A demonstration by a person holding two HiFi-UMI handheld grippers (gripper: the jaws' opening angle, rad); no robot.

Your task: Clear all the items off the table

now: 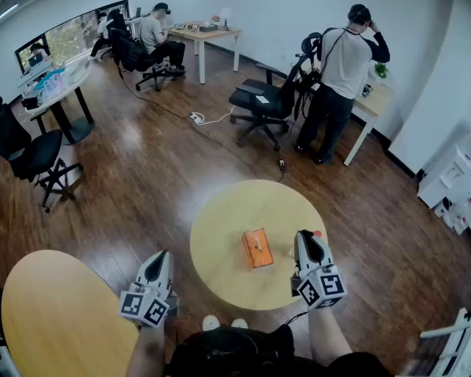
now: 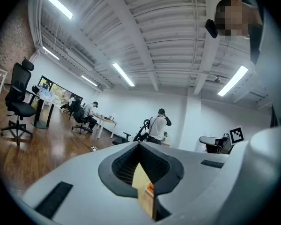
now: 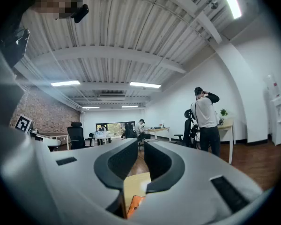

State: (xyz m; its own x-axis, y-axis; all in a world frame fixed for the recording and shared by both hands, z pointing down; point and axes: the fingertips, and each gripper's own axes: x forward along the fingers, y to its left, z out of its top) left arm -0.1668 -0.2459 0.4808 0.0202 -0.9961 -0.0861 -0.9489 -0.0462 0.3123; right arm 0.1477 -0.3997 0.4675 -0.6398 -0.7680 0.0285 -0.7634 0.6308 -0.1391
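An orange box (image 1: 257, 248) lies near the middle of the round yellow table (image 1: 220, 218). My right gripper (image 1: 308, 240) hovers level over the table's right side, beside the box, its jaws almost together with nothing between them. A small red thing (image 1: 319, 233) shows on the table just past its tip. My left gripper (image 1: 160, 259) is held off the table's left edge over the wood floor, with its jaws meeting at the tips. The left gripper view shows the left gripper (image 2: 139, 146) and a corner of the box (image 2: 150, 189) below it. In the right gripper view the box (image 3: 135, 204) lies under the right gripper (image 3: 141, 146).
A second round yellow table (image 1: 63, 312) stands at the lower left. A black office chair (image 1: 263, 100) and a standing person (image 1: 341, 69) are beyond the table, by a desk (image 1: 373, 104). Another chair (image 1: 31, 155) is at the left. A white rack (image 1: 459, 340) is at the lower right.
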